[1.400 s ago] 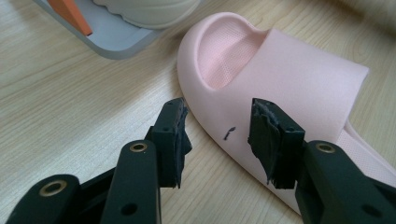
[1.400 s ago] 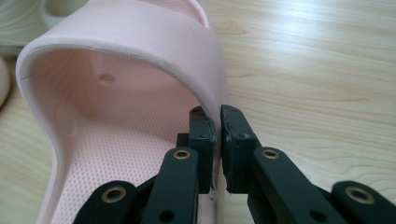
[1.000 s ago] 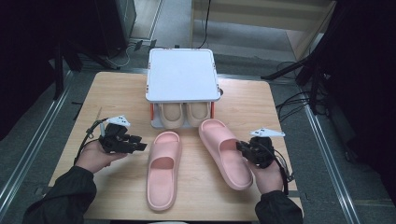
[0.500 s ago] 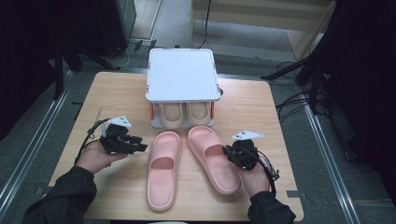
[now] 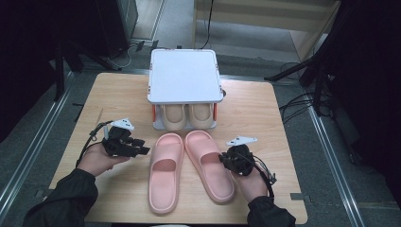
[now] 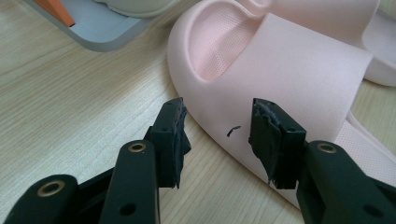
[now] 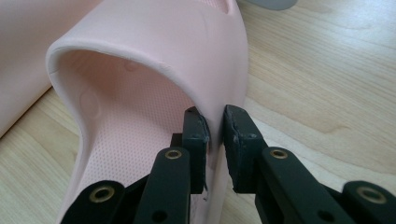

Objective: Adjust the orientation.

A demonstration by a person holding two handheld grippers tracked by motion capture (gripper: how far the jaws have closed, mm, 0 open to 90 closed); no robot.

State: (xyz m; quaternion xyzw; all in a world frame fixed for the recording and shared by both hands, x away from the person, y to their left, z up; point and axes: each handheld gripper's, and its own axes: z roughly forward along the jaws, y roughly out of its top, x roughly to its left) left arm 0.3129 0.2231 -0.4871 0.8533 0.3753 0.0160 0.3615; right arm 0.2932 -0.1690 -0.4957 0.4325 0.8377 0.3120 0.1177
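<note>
The right tool point(image 7: 214, 125) has its jaws around the side wall of the right pink foam slipper point(image 5: 209, 165), near the front edge of the wooden desk point(image 5: 265, 118); they have just been opening, so the soft wall may slip out. The left tool point(image 6: 217, 135) stands apart, empty, beside the left pink slipper point(image 5: 164, 172). Farther back, the white shoe rack point(image 5: 184, 75) already holds a beige pair.

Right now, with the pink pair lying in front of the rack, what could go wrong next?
1. The right gripper has just been opening its jaws, with the strap wall of the right pink slipper between them. Pulling away too early might drag that slipper askew.
2. The left gripper is open and close beside the left pink slipper. A nudge could shove it against its mate.
</note>
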